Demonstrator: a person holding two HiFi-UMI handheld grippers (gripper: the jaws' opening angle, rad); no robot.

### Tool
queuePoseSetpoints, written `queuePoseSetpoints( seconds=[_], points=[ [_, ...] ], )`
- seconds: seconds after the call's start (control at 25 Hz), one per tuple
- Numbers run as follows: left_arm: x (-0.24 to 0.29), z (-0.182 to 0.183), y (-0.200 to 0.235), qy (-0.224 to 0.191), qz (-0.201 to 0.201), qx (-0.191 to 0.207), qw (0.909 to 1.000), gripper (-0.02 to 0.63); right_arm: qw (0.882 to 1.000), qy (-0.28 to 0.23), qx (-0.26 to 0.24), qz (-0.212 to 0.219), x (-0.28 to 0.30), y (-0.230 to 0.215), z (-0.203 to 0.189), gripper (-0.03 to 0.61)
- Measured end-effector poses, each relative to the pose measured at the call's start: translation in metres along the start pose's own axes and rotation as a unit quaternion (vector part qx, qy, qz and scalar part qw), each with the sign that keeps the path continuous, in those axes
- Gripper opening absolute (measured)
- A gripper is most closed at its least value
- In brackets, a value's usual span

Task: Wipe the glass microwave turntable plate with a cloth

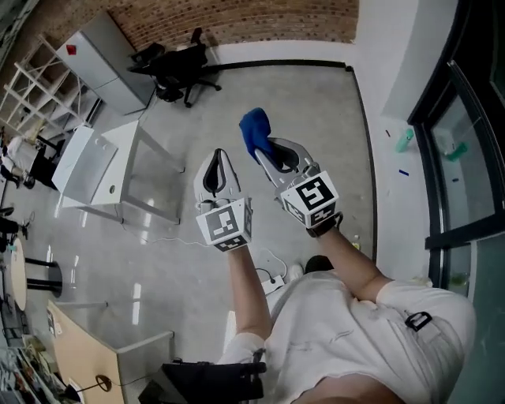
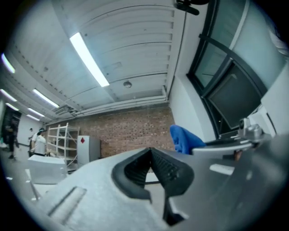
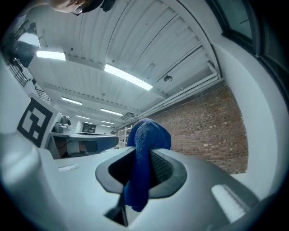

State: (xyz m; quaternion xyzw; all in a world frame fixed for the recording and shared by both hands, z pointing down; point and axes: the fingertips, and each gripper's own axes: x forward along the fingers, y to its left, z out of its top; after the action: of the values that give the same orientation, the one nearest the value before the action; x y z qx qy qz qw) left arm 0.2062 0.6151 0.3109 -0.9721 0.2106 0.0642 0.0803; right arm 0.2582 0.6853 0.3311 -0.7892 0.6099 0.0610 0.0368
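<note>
right hand-held gripper (image 3: 143,155) clamps blue cloth (image 3: 147,134), half hidden inside.

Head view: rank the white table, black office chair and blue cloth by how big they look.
1. white table
2. black office chair
3. blue cloth, though it is nearest the camera, pinched in the right gripper

left claw (image 1: 219,155): held over grey floor (image 1: 316,102), tips together | right claw (image 1: 267,151): just beside it, pinches blue cloth (image 1: 254,130) | behind: white tabletop (image 1: 99,170) at left, black chair (image 1: 175,67), brick wall (image 1: 237,20) at top
</note>
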Motion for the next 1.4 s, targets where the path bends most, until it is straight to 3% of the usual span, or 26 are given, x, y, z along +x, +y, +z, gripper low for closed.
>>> queuePoseSetpoints(
  seconds=[0.16, 0.28, 0.4, 0.68, 0.84, 0.96, 1.12, 1.4],
  points=[
    [0.006, -0.023, 0.076, 0.027, 0.082, -0.016, 0.9961, 0.002, 0.996, 0.014, 0.009, 0.086, 0.063, 0.035, -0.015, 0.072],
    [0.007, -0.021, 0.12, 0.024, 0.152, -0.03, 0.9877, 0.002, 0.988, 0.004, 0.023, 0.15, 0.11, 0.048, -0.018, 0.072],
    [0.015, -0.02, 0.155, 0.016, 0.192, -0.045, 0.9803, 0.002, 0.979, -0.004, 0.032, 0.203, 0.156, 0.065, -0.02, 0.072],
    [0.042, -0.006, 0.202, 0.01, 0.286, -0.009, 0.9581, 0.002, 0.946, -0.035, 0.052, 0.318, 0.224, 0.082, 0.01, 0.072],
    [0.036, -0.025, 0.216, 0.019, 0.345, 0.009, 0.9385, 0.002, 0.926, -0.022, 0.047, 0.373, 0.237, 0.095, 0.002, 0.074],
    [0.035, -0.039, 0.222, 0.032, 0.369, 0.011, 0.9289, 0.002, 0.914, -0.007, 0.058, 0.402, 0.248, 0.106, -0.014, 0.074],
    [0.019, -0.045, 0.245, 0.064, 0.415, 0.046, 0.9066, 0.002, 0.904, 0.012, 0.075, 0.421, 0.271, 0.12, -0.039, 0.074],
    [0.011, -0.051, 0.303, 0.037, 0.435, 0.018, 0.8995, 0.002, 0.886, 0.001, 0.083, 0.456, 0.317, 0.161, -0.045, 0.074]
  ],
)
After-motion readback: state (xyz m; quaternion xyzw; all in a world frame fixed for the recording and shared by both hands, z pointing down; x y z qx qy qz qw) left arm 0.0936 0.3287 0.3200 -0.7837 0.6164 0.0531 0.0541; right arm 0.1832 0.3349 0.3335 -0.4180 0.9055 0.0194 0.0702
